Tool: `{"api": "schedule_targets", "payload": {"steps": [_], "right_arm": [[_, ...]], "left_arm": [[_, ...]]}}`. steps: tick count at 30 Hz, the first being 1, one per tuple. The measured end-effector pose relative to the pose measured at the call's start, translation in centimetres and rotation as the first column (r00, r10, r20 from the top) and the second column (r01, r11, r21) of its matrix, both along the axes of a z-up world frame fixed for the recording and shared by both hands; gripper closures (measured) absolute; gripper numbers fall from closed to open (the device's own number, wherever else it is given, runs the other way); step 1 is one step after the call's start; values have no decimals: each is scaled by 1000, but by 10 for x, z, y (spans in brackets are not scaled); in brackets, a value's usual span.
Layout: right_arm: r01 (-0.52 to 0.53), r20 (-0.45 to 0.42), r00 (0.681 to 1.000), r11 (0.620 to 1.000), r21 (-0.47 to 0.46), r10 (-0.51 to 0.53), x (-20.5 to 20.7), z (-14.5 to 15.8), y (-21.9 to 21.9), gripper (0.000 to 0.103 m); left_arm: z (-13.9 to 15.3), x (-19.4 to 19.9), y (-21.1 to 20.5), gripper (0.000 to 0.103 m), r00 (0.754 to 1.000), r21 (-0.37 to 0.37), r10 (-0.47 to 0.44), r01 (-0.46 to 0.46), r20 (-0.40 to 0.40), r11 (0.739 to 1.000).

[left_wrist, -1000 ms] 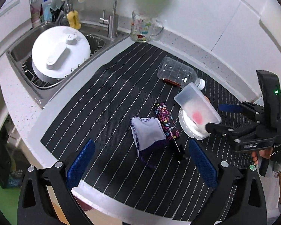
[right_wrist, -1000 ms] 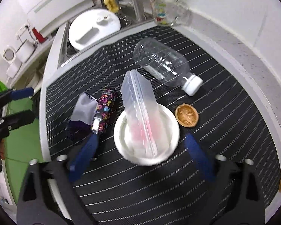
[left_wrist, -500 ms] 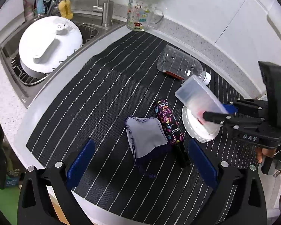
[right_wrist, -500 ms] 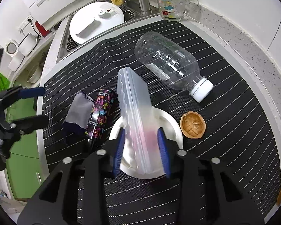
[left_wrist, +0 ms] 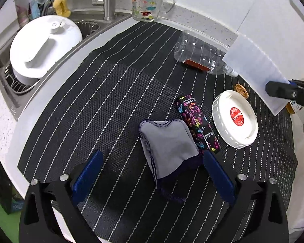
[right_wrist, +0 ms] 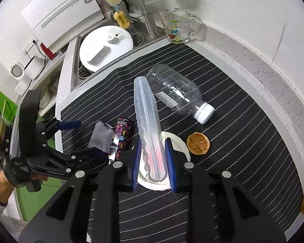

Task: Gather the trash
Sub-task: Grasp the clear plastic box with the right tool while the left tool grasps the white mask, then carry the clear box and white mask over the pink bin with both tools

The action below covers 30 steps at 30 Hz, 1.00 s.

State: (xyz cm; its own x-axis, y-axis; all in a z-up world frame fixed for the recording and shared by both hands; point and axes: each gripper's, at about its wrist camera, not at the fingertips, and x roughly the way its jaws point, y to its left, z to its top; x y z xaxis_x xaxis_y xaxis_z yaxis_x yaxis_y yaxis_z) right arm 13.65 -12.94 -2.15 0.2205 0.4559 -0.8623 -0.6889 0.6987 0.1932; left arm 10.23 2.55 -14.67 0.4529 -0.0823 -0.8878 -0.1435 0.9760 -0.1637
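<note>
There's a round red sticker [left_wrist: 236,116] at the centre of the white lid [left_wrist: 234,119], carrying white lettering that's too small to make out. The patterned purple packet [left_wrist: 196,122] beside it shows a white cursive brand word, unreadable too. No other print can be read.

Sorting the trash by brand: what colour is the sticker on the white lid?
Red sticker with white lettering; left wrist view.

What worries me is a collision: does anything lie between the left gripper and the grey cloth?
Nothing visible. The left gripper, jaws open but just closing a little, straddles the cloth; a patterned packet lies against it.
</note>
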Motion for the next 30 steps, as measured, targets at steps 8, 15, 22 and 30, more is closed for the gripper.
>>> {"api": "schedule_targets", "payload": {"steps": [8,15,22,30], "right_arm": [[22,-4,1000,1000,5,-22,-5,0,-11,79],[40,13,999,999,19,-41,-9,10,-23,79],[-15,48,999,999,37,13,-26,30,-27,79],[-227,60,973,972,53,224,-80,38,21,79]], "left_arm": [[-3,1,-5,81,1000,-2,-18,18,-6,1000],[34,-5,-6,95,1000,-37,-5,6,29,999],[80,-31,-4,95,992,-67,75,-68,104,995],[101,-121,11,95,956,-49,265,-261,127,964]]}}
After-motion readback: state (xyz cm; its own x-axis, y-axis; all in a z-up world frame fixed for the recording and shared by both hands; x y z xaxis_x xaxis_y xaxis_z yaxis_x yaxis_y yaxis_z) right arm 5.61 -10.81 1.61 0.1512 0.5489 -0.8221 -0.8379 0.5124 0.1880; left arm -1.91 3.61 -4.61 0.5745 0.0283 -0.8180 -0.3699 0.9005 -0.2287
